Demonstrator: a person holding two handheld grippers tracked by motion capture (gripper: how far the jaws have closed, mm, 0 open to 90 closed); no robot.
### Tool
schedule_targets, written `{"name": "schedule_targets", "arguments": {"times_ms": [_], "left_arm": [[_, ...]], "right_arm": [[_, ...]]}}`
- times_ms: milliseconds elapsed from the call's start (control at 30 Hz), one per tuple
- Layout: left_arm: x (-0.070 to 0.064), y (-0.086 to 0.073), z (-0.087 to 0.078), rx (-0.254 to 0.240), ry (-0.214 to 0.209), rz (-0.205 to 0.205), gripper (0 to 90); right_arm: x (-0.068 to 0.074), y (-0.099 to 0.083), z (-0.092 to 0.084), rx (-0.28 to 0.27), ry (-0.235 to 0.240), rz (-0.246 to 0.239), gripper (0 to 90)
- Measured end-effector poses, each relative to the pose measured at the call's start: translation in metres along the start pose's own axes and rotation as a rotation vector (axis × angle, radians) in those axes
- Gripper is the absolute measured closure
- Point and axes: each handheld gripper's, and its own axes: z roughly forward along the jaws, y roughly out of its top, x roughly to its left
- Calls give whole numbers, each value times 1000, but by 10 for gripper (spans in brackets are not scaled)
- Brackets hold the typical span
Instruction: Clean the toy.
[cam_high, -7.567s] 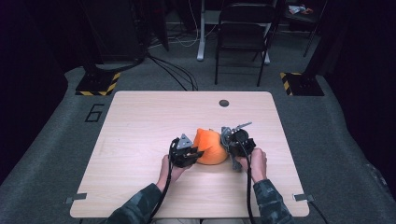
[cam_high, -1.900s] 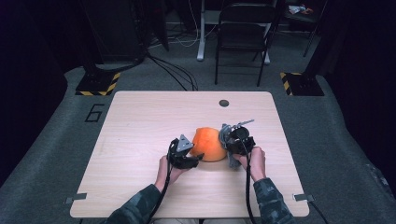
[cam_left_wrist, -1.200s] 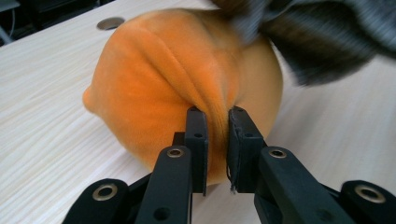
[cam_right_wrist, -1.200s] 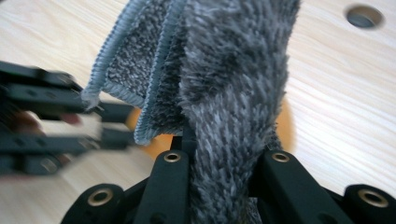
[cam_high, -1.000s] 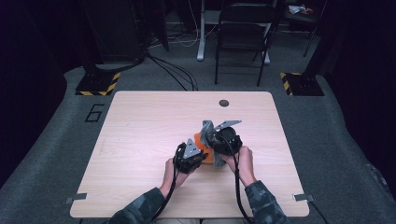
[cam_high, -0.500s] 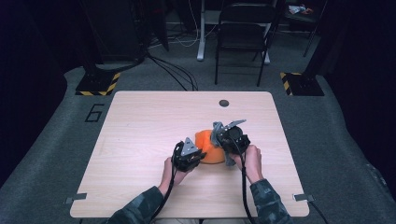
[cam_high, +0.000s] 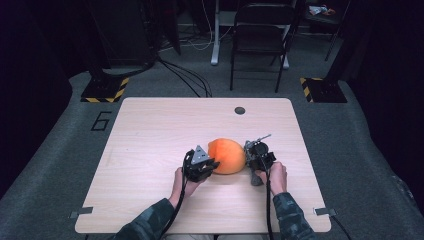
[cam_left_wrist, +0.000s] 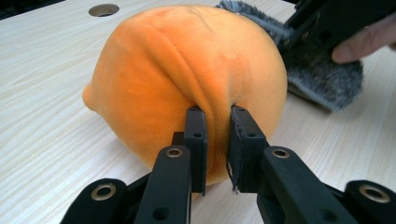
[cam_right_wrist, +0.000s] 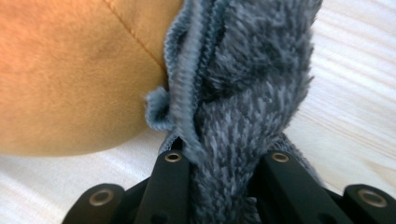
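Orange plush toy (cam_high: 226, 156) sits on the light wood table (cam_high: 150, 130), a bit right of centre and toward the person's edge, between both grippers. In the left gripper view it's round w/ a small nub sticking out on one side and a crease running down the front.

Left gripper (cam_high: 206, 167) is on the plush's left side in the high view, grey three-cornered plate up top, cable trailing back along the forearm. Its own view: jaws nearly together, pinching a fold of the orange fabric (cam_left_wrist: 215, 126) right at that crease, so it's gripping the plush.

Right gripper (cam_high: 250, 160) is at the plush's right side, touching or just beside it; can't tell which from above. Its own view: jaws clamped tight on a bunch of grey fuzzy cloth (cam_right_wrist: 243, 93), pile squeezed between them, ribbed hem (cam_right_wrist: 184, 79) running up the left of the bundle. Orange plush (cam_right_wrist: 79, 70) lies directly against that cloth, touching.

From the left gripper view the grey cloth (cam_left_wrist: 322, 79) lies on the table behind and to the right of the plush, w/ the right gripper's black body and a fingertip (cam_left_wrist: 359, 46) over it.

Round hole (cam_high: 240, 110) in the tabletop sits well apart, toward the far edge. Folding chair (cam_high: 262, 30) stands on the floor beyond the table.
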Motion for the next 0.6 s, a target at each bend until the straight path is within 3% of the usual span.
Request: {"name": "schedule_targets", "arguments": {"times_ms": [100, 200, 333, 433, 500, 533, 600], "left_arm": [[-1, 0, 0, -3, -4, 4, 789], [-4, 1, -1, 0, -8, 26, 789], [-10, 2, 0, 3, -9, 62, 789], [-12, 2, 1, 1, -9, 88, 789], [-12, 2, 0, 9, -9, 98, 789], [-12, 2, 0, 14, -7, 96, 789], [-11, 0, 1, 13, -13, 71, 789]], "right_arm": [[-5, 6, -18, -42, 14, 37, 784], [1, 13, -42, -121, 46, 21, 784], [32, 25, -69, -219, 115, -61, 783], [59, 31, -76, -238, 154, -143, 783], [74, 32, -70, -220, 132, -188, 782], [79, 32, -65, -215, 95, -217, 782], [82, 30, -58, -197, 73, -219, 783]]}}
